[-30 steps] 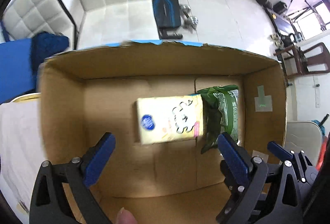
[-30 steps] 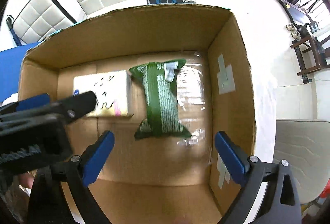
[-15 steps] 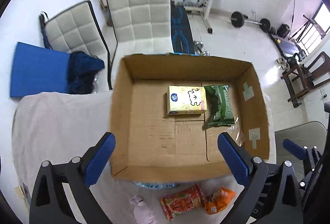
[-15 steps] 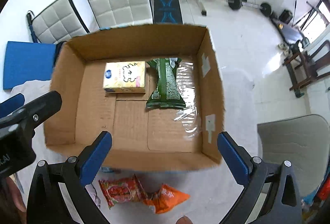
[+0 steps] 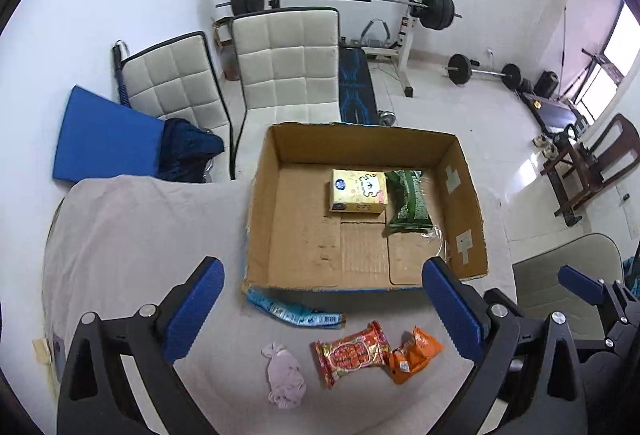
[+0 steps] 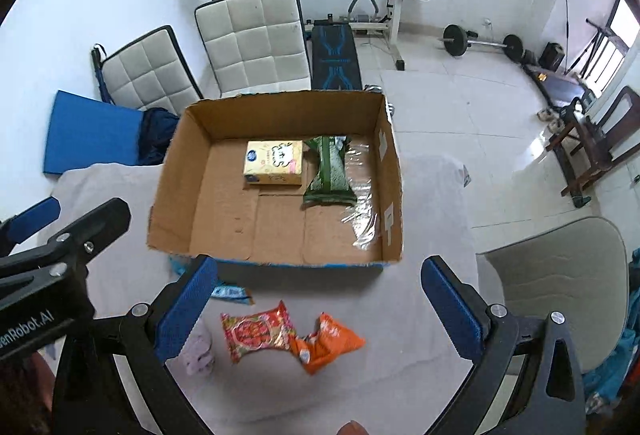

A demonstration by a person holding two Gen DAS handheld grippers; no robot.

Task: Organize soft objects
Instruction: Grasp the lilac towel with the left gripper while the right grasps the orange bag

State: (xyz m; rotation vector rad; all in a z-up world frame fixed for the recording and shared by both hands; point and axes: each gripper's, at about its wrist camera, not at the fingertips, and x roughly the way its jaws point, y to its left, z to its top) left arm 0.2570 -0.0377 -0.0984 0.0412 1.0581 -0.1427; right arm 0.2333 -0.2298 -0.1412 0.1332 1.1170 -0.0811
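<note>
An open cardboard box (image 5: 260,203) (image 6: 176,195) stands on a cloth-covered table. Inside lie a yellow tissue pack (image 5: 359,191) (image 6: 274,167) and a green packet (image 5: 409,202) (image 6: 329,171). On the cloth in front of the box lie a red snack packet (image 5: 352,351) (image 6: 256,331), an orange packet (image 5: 414,354) (image 6: 326,342), a blue wrapper (image 5: 294,313) (image 6: 230,291) and a pale pink soft item (image 5: 284,375) (image 6: 198,353). My left gripper (image 5: 324,309) is open and empty, above the loose items. My right gripper (image 6: 320,309) is open and empty, above them too.
Two white padded chairs (image 5: 288,67) stand behind the table, beside a blue mat (image 5: 104,139) and dark blue cloth (image 5: 188,151). A weight bench and barbell rack (image 5: 360,35) stand farther back. A beige chair (image 6: 560,275) is at the right.
Both grippers have pulled back and up from inside the box. The yellow pack and green packet stay in the box. The loose items in front of the box have come into view.
</note>
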